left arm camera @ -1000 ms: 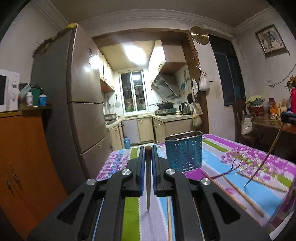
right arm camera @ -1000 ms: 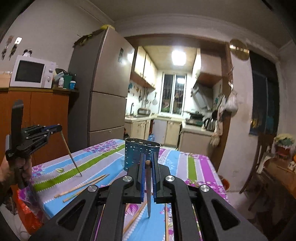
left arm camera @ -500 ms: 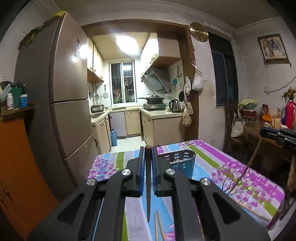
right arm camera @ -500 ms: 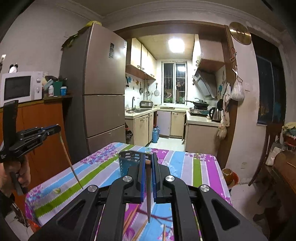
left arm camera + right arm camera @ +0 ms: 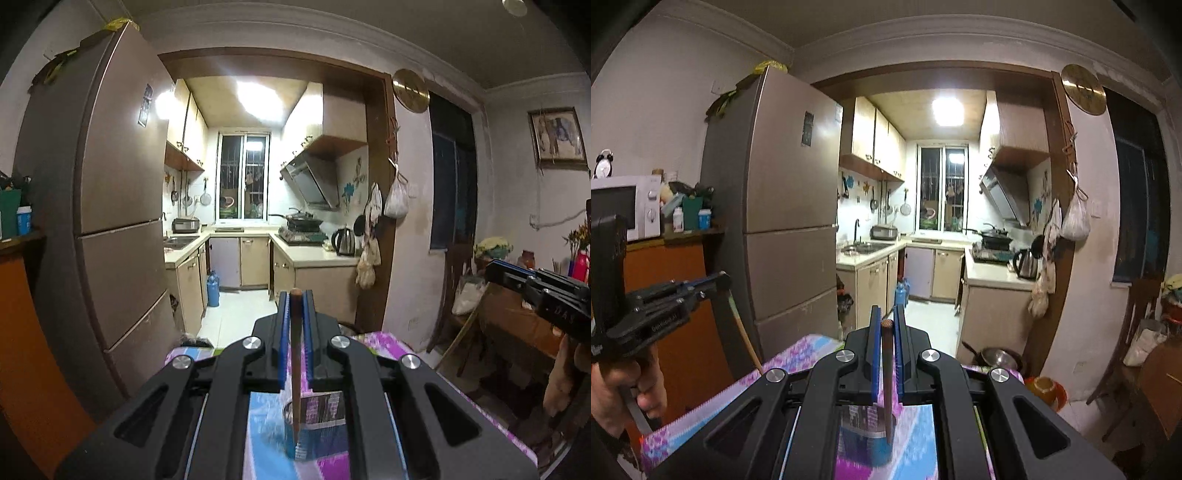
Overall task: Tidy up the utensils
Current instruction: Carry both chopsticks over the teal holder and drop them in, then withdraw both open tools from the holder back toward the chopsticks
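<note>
In the left wrist view my left gripper (image 5: 295,299) is shut on a brown chopstick (image 5: 295,369) that hangs tip-down over the blue perforated utensil holder (image 5: 321,424) on the striped tablecloth (image 5: 373,343). In the right wrist view my right gripper (image 5: 886,314) is shut on a second chopstick (image 5: 887,387), its tip just above the same holder (image 5: 864,443). Each gripper shows in the other's view: the right one (image 5: 495,271) at the right edge, the left one (image 5: 720,282) at the left edge, held by a hand (image 5: 628,387). Both are high above the table.
A tall refrigerator (image 5: 110,221) and an orange cabinet (image 5: 683,314) with a microwave (image 5: 624,206) stand left of the table. A wooden chair (image 5: 461,295) and a cluttered side table are at the right. A kitchen doorway lies straight ahead.
Both grippers have risen and moved forward with their chopsticks. The blue holder, once ahead of the fingers, now lies below the chopstick tips, and most of the table has dropped out of view.
</note>
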Motion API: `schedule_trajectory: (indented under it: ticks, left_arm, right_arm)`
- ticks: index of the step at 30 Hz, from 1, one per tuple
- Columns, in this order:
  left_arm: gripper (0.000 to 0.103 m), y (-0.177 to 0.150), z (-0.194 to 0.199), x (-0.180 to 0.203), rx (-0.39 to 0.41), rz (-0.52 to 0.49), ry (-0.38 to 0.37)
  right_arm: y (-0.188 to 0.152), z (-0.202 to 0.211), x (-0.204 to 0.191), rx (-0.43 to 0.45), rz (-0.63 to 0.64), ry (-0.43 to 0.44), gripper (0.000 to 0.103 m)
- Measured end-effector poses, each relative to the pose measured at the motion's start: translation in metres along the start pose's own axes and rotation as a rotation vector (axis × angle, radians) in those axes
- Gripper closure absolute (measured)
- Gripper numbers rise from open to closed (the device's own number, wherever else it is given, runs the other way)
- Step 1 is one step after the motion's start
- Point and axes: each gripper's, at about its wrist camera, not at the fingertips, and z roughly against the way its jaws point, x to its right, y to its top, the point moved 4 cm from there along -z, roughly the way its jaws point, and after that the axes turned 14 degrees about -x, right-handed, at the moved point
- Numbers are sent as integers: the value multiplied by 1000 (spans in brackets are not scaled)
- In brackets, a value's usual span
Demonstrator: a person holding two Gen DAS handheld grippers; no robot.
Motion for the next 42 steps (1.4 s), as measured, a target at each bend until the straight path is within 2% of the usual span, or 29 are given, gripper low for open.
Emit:
schedule_trajectory:
  ticks: [4, 8, 16, 24, 26, 29, 33, 36, 38, 42]
  left_arm:
    - [98, 18, -23, 5, 11, 6, 3]
    - [98, 23, -49, 9, -14, 4, 5]
    - [98, 4, -99, 5, -83, 17, 0]
    - [97, -6, -127, 2, -122, 24, -5]
    - [88, -8, -132, 2, -131, 17, -1]
    - [71, -10, -133, 2, -132, 11, 3]
    - [67, -14, -129, -1, -133, 13, 9]
    - [65, -21, -111, -5, -126, 9, 6]
    - [57, -31, -92, -8, -114, -2, 0]
    - [51, -87, -29, -20, -91, -47, -8]
  right_arm:
    - [19, -25, 5, -4, -20, 22, 95]
    - [21, -57, 8, -41, -36, 46, 95]
    - [-1, -110, 8, -126, -39, 57, 95]
    - [-26, -141, 12, -183, -53, 64, 95]
    - [-30, -145, 14, -188, -63, 66, 95]
    - [-33, -148, 16, -190, -73, 63, 95]
    - [-36, -143, 19, -180, -80, 58, 95]
    - [-38, -128, 22, -155, -93, 51, 95]
    - [-43, -107, 25, -124, -102, 56, 87]
    - [-66, -55, 23, -62, -98, 76, 74]
